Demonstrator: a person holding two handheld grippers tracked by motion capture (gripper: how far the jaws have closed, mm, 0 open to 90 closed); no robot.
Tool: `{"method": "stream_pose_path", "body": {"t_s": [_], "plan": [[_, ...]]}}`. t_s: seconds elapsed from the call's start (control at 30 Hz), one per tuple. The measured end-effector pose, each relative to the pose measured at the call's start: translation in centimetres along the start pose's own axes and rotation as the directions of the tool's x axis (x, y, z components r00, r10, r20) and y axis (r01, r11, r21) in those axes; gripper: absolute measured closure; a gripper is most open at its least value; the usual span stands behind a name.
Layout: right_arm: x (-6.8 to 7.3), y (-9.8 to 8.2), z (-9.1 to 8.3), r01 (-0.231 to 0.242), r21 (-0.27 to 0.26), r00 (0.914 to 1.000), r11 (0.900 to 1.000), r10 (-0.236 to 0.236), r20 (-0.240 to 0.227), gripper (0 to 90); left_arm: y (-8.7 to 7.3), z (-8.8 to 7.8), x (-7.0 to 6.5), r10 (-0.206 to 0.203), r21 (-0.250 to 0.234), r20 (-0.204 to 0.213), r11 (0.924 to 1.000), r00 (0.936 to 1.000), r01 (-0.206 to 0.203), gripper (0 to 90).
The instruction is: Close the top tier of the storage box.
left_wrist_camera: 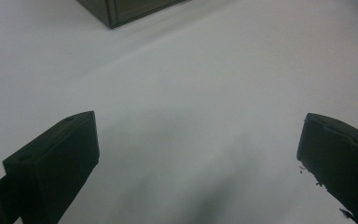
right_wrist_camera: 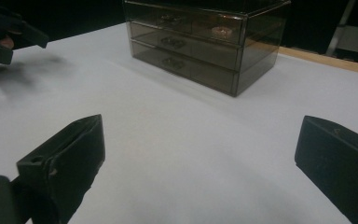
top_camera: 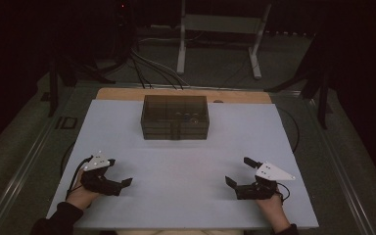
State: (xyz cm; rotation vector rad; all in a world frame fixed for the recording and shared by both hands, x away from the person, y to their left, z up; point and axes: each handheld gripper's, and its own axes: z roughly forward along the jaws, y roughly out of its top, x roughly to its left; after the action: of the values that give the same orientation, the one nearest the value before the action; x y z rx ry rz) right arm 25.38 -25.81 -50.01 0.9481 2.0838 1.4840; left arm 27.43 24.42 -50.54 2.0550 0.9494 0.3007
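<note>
**Both Grippers Wide Open, Drawer Box Out of Reach**

Held low at the near left of the white table sheet (top_camera: 186, 147): left gripper (top_camera: 120, 176), wrapped by a hand (top_camera: 81, 192) with a dark sleeve behind, grey plate on top, cable looping off its outer side. Jaws spread wide, nothing between them, tips aimed inward toward the sheet's middle. Seen along the same gripper (left_wrist_camera: 198, 158) from its own camera: bare white sheet between the fingers (left_wrist_camera: 56, 158), a soft shadow under them, and just a corner of the drawer box (left_wrist_camera: 121, 9) far ahead and to the left of the fingers.

Well beyond both sets of fingertips, toward the far middle of the sheet: smoky see-through drawer box (top_camera: 175, 117), upright, drawers closed, small roundish items dimly visible inside the upper level. Behind it a strip of bare wooden tabletop (top_camera: 122, 94), then dark floor with cables (top_camera: 147, 66) and a white metal stand (top_camera: 220, 34).

Held low at the near right: right gripper (top_camera: 239, 172), hand (top_camera: 270, 203) behind it, grey three-cornered plate on top. Jaws likewise wide apart and empty, pointing inward. From this gripper's (right_wrist_camera: 200, 158) camera: drawer box (right_wrist_camera: 200, 42) ahead of the fingers (right_wrist_camera: 65, 163), three stacked levels plainly readable with handles, a detail not clear from above; other gripper (right_wrist_camera: 9, 35) off beyond the left finger, well apart.
</note>
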Motion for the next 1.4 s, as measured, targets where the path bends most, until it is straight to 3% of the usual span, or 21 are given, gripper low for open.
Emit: {"method": "stream_pose_path", "body": {"t_s": [0.6, 0.87, 0.93, 1.4], "plan": [[0.1, 0.0, 0.1, 0.001, 0.005, 1.0000, 1.000, -0.001, -0.001, 1.8, -2.3, -1.6, 0.1, -0.014, 0.032, -0.054, 0.9994, 0.9984, 0.016, 0.0], [0.1, 0.0, 0.0, 0.004, 0.007, 1.0000, 1.000, -0.004, -0.001, 1.8, -3.0, -2.0, 0.2, -0.031, 0.022, -0.066, 0.9992, 0.9973, 0.033, 0.0], [0.0, -0.1, 0.1, 0.007, 0.008, 1.0000, 1.000, -0.007, -0.002, 1.8, -3.0, -1.9, 0.2, -0.027, 0.027, -0.084, 0.9992, 0.9961, 0.029, 0.0], [0.0, -0.1, 0.1, 0.010, 0.008, 0.9999, 1.000, -0.010, -0.008, 1.8, -2.8, -1.6, 0.3, -0.034, 0.013, -0.087, 0.9993, 0.9956, 0.036, 0.0]]}}
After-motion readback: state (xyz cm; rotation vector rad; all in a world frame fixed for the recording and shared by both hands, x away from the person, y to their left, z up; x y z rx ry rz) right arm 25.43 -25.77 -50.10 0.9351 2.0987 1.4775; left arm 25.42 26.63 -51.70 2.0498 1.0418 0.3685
